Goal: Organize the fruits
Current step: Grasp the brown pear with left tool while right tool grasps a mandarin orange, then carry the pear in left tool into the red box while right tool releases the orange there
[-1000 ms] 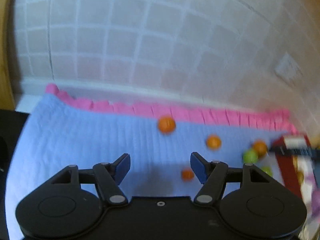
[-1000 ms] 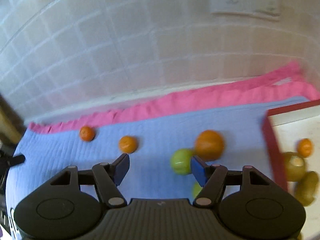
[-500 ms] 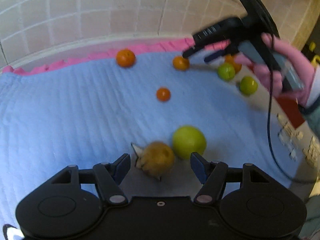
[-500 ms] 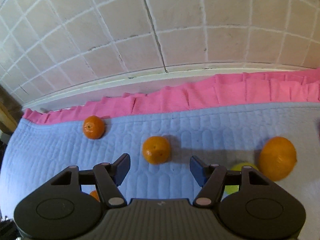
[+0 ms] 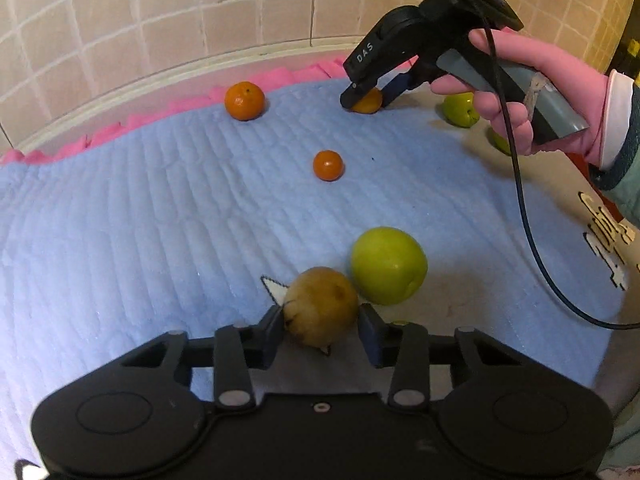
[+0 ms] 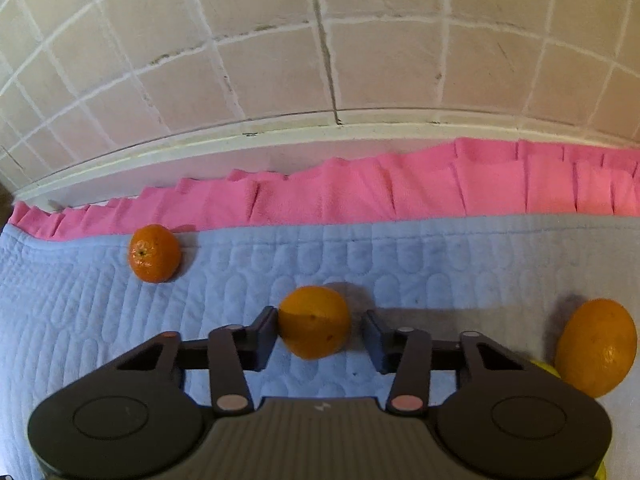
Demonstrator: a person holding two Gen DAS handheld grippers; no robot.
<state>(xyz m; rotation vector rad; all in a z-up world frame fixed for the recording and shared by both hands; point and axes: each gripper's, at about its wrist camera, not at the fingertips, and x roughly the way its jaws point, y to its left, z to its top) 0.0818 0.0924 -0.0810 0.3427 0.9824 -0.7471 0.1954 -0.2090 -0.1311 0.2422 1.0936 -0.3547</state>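
Observation:
In the left wrist view my left gripper (image 5: 322, 330) is open, its fingers on either side of a brown-yellow pear (image 5: 321, 305) lying on the blue quilted mat (image 5: 140, 208). A green apple (image 5: 388, 266) touches the pear on the right. In the right wrist view my right gripper (image 6: 320, 330) is open around a tangerine (image 6: 315, 322); the left finger touches it and a gap shows at the right finger. The left wrist view shows that gripper (image 5: 370, 96) down on this tangerine (image 5: 366, 102) at the mat's far side.
Other fruit lies loose: a tangerine (image 5: 245, 101) by the pink frill (image 6: 360, 192), a small tangerine (image 5: 328, 165) mid-mat, two green fruits (image 5: 461, 109) behind the hand, a large orange (image 6: 596, 346) at the right. A tiled wall (image 6: 320, 48) stands close behind.
Both grippers have moved forward and down and their fingers have narrowed. The pear now sits between the left fingers, the tangerine between the right fingers.

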